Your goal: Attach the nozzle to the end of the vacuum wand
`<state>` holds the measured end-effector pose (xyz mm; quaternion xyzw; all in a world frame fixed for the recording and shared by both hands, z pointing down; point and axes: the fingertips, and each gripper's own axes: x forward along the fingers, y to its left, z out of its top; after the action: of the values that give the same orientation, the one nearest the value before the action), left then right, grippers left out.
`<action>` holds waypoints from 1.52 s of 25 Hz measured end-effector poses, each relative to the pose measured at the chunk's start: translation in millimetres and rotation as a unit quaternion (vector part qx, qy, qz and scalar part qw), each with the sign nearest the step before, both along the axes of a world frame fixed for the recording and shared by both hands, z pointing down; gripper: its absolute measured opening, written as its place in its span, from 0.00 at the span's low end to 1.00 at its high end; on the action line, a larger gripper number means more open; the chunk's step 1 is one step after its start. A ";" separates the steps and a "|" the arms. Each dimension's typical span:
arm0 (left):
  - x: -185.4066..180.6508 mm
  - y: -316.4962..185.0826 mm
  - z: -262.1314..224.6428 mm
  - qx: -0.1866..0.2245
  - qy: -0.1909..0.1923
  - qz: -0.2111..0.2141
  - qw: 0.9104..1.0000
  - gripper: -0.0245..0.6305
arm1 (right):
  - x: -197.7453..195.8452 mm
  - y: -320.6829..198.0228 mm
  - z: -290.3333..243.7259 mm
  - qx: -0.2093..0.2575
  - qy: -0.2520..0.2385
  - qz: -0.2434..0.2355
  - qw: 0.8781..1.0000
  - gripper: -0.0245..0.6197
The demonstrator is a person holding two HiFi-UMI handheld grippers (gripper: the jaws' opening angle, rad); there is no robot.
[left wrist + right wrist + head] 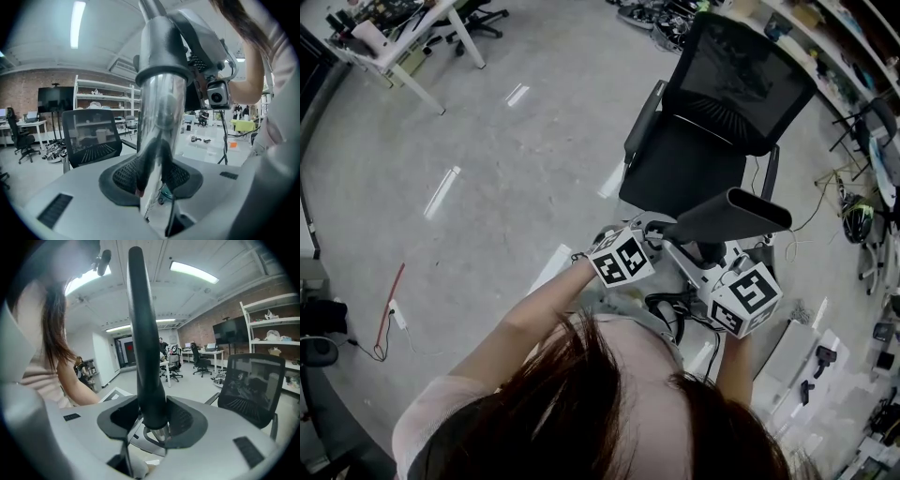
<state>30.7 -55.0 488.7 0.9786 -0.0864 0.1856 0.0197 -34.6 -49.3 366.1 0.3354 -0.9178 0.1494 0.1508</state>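
Observation:
In the head view both grippers meet just in front of me, above the chair seat. My left gripper (661,236) (152,180) is shut on the shiny silver vacuum wand (159,117), which stands up between its pads. My right gripper (705,255) (152,423) is shut on the long dark nozzle (733,216) (143,333), low on its stem. The nozzle's wide dark collar (159,51) sits over the top end of the wand. A short silver end (159,433) shows just under the nozzle's base. The nozzle's slanted open tip points up and to the right.
A black mesh office chair (712,112) stands directly ahead of the grippers. A white table (394,47) is at the far left and shelves (825,37) run along the right. A red cable (389,305) lies on the grey floor at the left. Small gear clutters the lower right.

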 end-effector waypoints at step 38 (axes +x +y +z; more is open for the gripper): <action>5.6 4.6 0.9 0.003 -0.013 -0.014 1.000 0.24 | 10.4 -0.4 -20.1 0.034 -0.036 0.150 0.987 0.32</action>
<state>36.2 -50.4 489.6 0.9749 -0.1015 0.1974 0.0179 -24.2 -49.7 346.1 0.4688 -0.8664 0.1511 0.0825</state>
